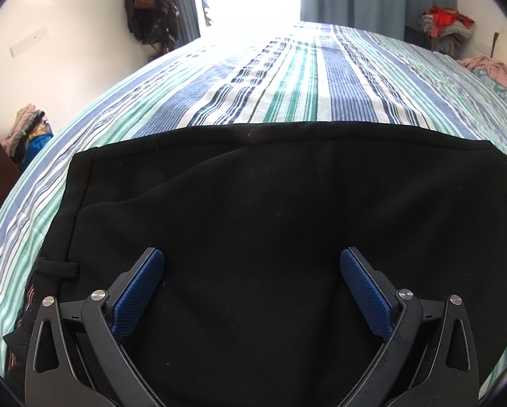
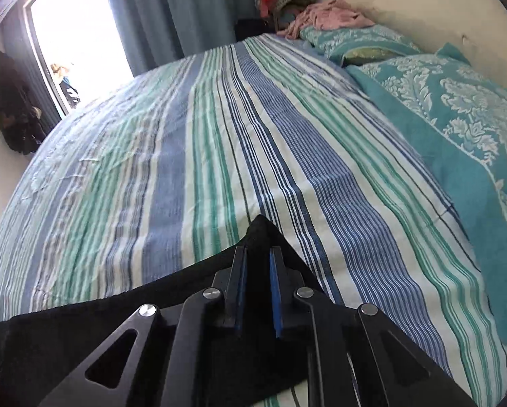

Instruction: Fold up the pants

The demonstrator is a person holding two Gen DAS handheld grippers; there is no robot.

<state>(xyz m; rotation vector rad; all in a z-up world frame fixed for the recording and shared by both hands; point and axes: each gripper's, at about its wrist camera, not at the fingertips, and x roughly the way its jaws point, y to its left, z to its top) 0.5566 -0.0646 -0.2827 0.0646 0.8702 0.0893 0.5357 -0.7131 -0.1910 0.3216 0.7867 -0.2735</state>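
The black pants are lying flat on the striped bed, apparently already doubled once, judging by the layered edges. The right gripper is pinching a raised corner of the fabric between nearly closed fingers, while the left gripper is hovering over the cloth with fingers spread wide, gripping nothing. At least one further fold is likely remaining.

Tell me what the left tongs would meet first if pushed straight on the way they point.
Most likely the black pants: the open left tongs angle down over them, with nothing between. How much gap is left is unclear.
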